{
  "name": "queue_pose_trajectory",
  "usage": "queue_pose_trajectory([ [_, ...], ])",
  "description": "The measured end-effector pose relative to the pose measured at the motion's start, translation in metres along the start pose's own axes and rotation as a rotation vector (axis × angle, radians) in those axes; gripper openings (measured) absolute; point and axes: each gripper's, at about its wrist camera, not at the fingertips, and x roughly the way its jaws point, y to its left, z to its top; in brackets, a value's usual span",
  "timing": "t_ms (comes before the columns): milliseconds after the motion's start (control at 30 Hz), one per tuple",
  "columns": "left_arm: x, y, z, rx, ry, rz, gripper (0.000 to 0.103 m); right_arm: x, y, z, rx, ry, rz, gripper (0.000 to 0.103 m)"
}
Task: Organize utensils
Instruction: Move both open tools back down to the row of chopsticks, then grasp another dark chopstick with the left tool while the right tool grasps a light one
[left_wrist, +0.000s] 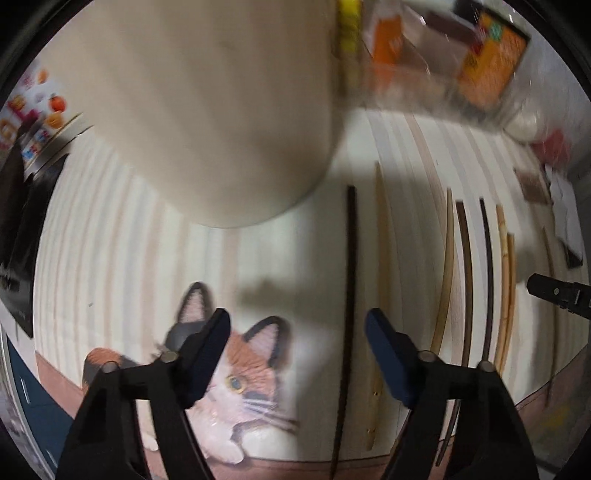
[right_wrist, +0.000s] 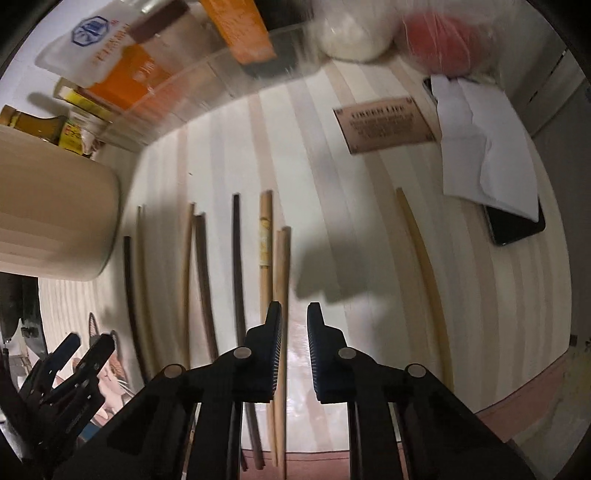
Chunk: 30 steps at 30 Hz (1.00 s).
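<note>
Several chopsticks lie side by side on a striped cat-print mat (left_wrist: 110, 258). In the left wrist view a dark chopstick (left_wrist: 349, 295) and a light one (left_wrist: 380, 258) lie ahead of my open, empty left gripper (left_wrist: 295, 332). A tall beige holder (left_wrist: 207, 110) stands just beyond it; it also shows in the right wrist view (right_wrist: 55, 206). My right gripper (right_wrist: 294, 314) is narrowly open and empty, hovering over a pair of light wooden chopsticks (right_wrist: 281, 280). A lone light chopstick (right_wrist: 424, 266) lies to its right. The left gripper shows in the right wrist view (right_wrist: 79, 341).
A clear bin (right_wrist: 184, 85) with orange packets stands at the back. White paper (right_wrist: 484, 147) on a black phone (right_wrist: 517, 225) and a brown label (right_wrist: 384, 123) lie at the right. A white bag (right_wrist: 351, 33) and a red one (right_wrist: 443, 40) sit behind.
</note>
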Motion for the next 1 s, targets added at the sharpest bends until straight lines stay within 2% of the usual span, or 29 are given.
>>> queue_pose_trajectory([
  [33,0.005,-0.003,0.001,0.01,0.009,-0.001,0.06,0.002,-0.001,0.001,0.002,0.007,0.002,0.015],
  [100,0.014,-0.009,0.001,0.027,0.031,0.004,0.042,0.007,-0.004,0.001,0.003,0.024,0.024,0.015],
  [133,0.016,-0.009,0.001,0.026,0.032,-0.006,0.04,0.01,-0.004,0.001,-0.003,0.033,0.025,0.015],
  [233,0.014,-0.01,0.001,0.024,0.015,-0.031,0.017,0.016,-0.002,0.0,-0.025,0.045,0.038,0.015],
  [267,0.015,-0.009,0.0,0.02,0.027,-0.03,0.004,0.018,0.0,0.002,-0.033,0.048,0.031,0.014],
  [333,0.018,-0.006,-0.002,0.005,0.038,-0.033,0.004,0.021,0.004,0.002,-0.051,0.049,0.023,0.006],
  [467,0.019,0.006,-0.015,-0.033,0.035,-0.033,0.003,0.024,0.014,0.002,-0.092,0.042,-0.015,0.006],
  [567,0.016,0.021,-0.028,-0.081,0.047,-0.031,0.002,0.025,0.014,0.002,-0.079,0.055,-0.012,0.006],
  [767,0.009,0.06,-0.08,-0.215,0.119,-0.075,0.002,0.026,0.0,-0.017,-0.099,0.148,-0.014,0.006],
  [900,0.005,0.07,-0.112,-0.247,0.156,-0.11,0.002,0.028,-0.006,-0.032,-0.133,0.204,-0.012,0.006],
  [1000,0.009,0.078,-0.121,-0.244,0.159,-0.132,0.003,0.032,-0.005,-0.029,-0.14,0.231,-0.02,0.006],
])
